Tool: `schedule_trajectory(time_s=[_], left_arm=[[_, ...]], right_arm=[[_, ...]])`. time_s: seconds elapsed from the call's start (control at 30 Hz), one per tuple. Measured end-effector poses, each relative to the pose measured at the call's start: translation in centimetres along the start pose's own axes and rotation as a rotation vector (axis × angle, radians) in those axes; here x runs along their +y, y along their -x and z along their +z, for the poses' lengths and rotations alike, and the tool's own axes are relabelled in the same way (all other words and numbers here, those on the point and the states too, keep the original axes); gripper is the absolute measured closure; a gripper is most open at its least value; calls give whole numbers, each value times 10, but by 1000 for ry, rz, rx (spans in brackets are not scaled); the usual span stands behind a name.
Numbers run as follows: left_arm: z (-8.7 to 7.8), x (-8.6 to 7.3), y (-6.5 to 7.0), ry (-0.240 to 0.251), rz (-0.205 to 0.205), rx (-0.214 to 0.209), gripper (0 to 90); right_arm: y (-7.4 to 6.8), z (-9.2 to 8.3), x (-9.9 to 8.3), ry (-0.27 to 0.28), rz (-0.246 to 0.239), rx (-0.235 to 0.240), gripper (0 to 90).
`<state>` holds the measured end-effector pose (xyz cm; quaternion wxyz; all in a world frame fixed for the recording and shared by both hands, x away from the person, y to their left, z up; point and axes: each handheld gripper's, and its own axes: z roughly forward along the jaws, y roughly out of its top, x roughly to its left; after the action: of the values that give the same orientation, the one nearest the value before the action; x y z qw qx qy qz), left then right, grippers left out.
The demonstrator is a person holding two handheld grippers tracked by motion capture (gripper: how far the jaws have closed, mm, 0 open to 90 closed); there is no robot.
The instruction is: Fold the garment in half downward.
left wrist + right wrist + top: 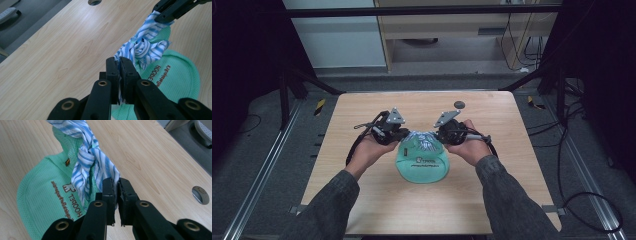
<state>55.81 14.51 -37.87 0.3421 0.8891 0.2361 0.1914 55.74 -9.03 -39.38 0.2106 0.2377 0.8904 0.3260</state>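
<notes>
Mint-green pouch (422, 167), blue-and-white striped tie (422, 139) — pale wood table (362, 115)

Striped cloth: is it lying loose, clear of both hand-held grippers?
No, the striped cloth is pinched by the left hand-held gripper and the right hand-held gripper.

Green pouch (175, 75) print too blurred

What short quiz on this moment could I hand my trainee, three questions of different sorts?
1. True or false: the left gripper is open.
2. What does the right gripper clamp? A) striped cloth B) green pouch C) cable
3. Fill in: the round grey cap sits in the ___ tabletop.

Key: 1 false; it is shut on the striped cloth. 2 A. 3 wooden.
</notes>
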Motion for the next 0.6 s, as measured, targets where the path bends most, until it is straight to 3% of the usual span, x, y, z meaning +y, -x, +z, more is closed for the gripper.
schedule_trajectory(time_s=[0.6], left_arm=[[4, -16, 16, 5, 6, -10, 857]], right_arm=[[-11, 5, -18, 2, 4, 23, 843]])
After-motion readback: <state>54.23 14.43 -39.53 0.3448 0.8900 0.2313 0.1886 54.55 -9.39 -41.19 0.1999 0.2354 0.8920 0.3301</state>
